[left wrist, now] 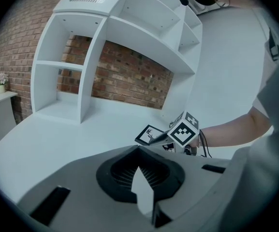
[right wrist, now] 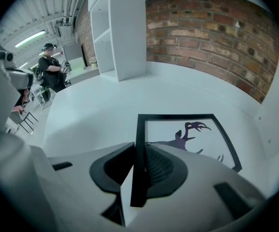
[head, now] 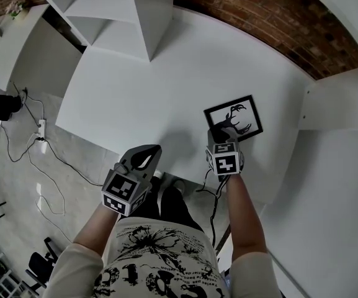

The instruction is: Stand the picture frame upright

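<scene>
2 grippers in play. Left gripper hovers at the near table edge, jaws pressed together, empty. Right gripper pinches the picture frame by 1 thin black side rail. The frame lies flat, or nearly so, on the white table.

Risk: 1-sided pinch on a slim, smooth rail, so the frame may pivot or slip out on the lift. The slick tabletop could let its bottom edge skate.

Frame: flat rectangle, black border, stag silhouette on white. Rough brick wall behind.

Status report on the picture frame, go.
Left gripper shut, empty. Right gripper shut on the picture frame edge. Frame not yet upright, on the white table. Nothing blocking it.
</scene>
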A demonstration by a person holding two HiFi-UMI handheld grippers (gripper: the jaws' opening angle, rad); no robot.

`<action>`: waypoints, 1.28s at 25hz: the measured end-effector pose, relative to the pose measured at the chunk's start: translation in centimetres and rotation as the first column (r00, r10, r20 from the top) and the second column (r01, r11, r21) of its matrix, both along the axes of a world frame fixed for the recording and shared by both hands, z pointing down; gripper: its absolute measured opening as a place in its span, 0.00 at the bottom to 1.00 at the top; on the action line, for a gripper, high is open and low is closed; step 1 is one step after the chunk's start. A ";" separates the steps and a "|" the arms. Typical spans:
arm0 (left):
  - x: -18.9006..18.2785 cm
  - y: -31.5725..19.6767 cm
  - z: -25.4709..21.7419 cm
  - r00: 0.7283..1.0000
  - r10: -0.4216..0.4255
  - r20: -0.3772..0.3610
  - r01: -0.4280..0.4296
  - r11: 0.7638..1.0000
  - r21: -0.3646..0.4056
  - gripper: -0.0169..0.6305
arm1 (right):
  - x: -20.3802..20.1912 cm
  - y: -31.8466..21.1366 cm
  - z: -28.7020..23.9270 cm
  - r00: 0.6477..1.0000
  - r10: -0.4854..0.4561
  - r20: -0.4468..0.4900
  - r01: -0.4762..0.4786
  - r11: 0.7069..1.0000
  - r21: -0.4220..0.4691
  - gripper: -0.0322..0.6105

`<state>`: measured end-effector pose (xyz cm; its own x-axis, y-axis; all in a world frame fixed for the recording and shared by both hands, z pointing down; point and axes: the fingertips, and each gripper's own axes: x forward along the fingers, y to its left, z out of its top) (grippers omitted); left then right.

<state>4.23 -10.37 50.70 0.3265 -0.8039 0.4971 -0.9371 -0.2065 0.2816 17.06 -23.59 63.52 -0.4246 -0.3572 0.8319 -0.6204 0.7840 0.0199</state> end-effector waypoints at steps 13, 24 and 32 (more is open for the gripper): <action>0.5 3.3 0.2 0.999 -0.045 0.018 0.044 0.999 0.006 0.04 | -0.4 6.2 0.0 0.993 -0.114 -0.006 0.114 0.992 -0.058 0.17; 0.8 6.7 0.4 0.996 -0.086 0.021 0.086 0.996 0.003 0.04 | -0.6 11.6 -0.1 0.971 -0.237 0.015 0.237 0.969 -0.073 0.16; 2.1 8.0 0.5 0.995 -0.101 0.029 0.100 0.995 0.015 0.04 | -0.5 14.9 0.0 0.941 -0.337 0.027 0.338 0.938 -0.074 0.16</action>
